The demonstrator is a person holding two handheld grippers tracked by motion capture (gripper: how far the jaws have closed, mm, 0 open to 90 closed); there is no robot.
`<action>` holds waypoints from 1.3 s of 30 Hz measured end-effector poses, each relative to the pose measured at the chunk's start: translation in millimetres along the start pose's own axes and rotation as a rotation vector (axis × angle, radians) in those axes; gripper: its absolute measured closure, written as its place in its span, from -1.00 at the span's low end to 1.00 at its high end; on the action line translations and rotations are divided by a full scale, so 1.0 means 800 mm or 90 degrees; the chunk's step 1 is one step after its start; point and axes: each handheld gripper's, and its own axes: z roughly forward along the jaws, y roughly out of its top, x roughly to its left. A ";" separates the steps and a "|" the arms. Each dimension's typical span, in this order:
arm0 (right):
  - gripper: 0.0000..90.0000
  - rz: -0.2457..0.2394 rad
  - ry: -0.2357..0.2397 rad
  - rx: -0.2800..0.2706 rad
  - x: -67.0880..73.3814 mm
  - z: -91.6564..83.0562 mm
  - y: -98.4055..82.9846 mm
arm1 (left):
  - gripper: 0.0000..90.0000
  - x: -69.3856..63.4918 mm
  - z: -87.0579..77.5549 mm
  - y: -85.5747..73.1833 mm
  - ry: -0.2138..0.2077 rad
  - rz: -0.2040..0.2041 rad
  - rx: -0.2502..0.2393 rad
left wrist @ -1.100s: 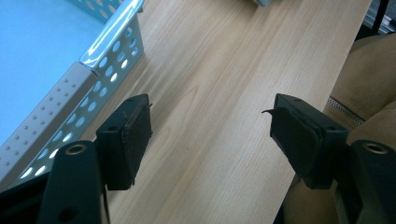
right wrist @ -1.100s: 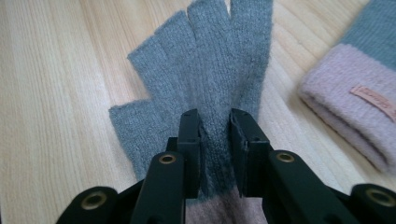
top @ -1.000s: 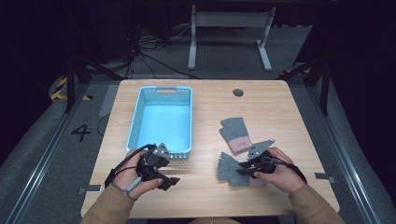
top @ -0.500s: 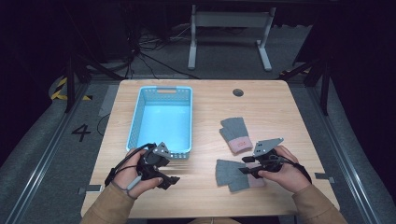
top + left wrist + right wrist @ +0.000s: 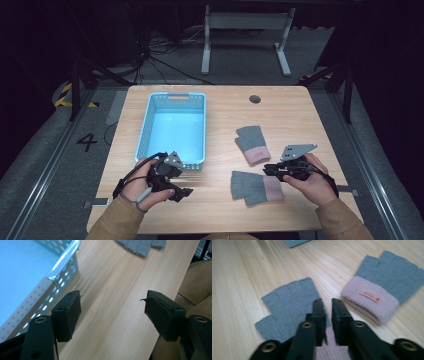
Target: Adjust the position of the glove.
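Fig.: high view w/ both gripper views. Near glove [image 5: 256,186], a fingerless knit in grey wool w/ a fuzzy pink cuff, is lying flat near the desk's [image 5: 225,107] front edge, right of centre, finger stubs pointing left. Far glove [image 5: 251,143], same knit, pink cuff w/ a small tan label, is lying just behind it, toward the right edge; the two are near but apart. Right gripper [image 5: 268,170], black jaws under a grey three-cornered plate, is hovering at the near glove's cuff end; its jaws have just been closing and are standing nearly together, a thin gap btwn the pads, nothing visibly pinched; in the right gripper view they [image 5: 327,305] are pointing over the glove's [image 5: 288,303] palm. Left gripper [image 5: 182,186] is resting by the front-left part of the desk, jaws wide apart over bare light-wood grain, nothing btwn them. Light-blue plastic basket [image 5: 146,131], rectangular w/ perforated walls and a rounded rim, is occupying the left half; its front corner is sitting just beside the left gripper's one jaw.
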 end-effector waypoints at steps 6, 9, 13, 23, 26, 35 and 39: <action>0.99 0.033 -0.021 -0.008 -0.004 -0.009 0.004 | -0.33 -0.002 0.003 0.004 -0.002 0.009 0.005; 1.00 0.043 -0.036 -0.010 -0.007 -0.008 0.011 | -0.33 -0.003 0.000 0.005 0.000 0.010 -0.002; 1.00 0.058 -0.040 -0.017 -0.014 -0.004 0.022 | -0.33 -0.001 -0.002 0.004 -0.002 0.007 -0.003; 1.00 0.078 -0.048 -0.002 -0.029 0.012 0.044 | -0.33 0.000 -0.004 0.003 0.000 0.006 -0.008; 1.00 0.082 -0.047 0.005 -0.032 0.020 0.050 | -0.33 0.000 -0.003 0.003 0.002 0.004 -0.009; 1.00 0.092 -0.048 0.029 -0.039 0.045 0.058 | -0.33 0.002 -0.004 0.003 0.000 0.001 -0.011; 1.00 0.093 -0.048 0.038 -0.041 0.055 0.061 | -0.33 0.002 -0.003 0.003 -0.001 0.004 -0.011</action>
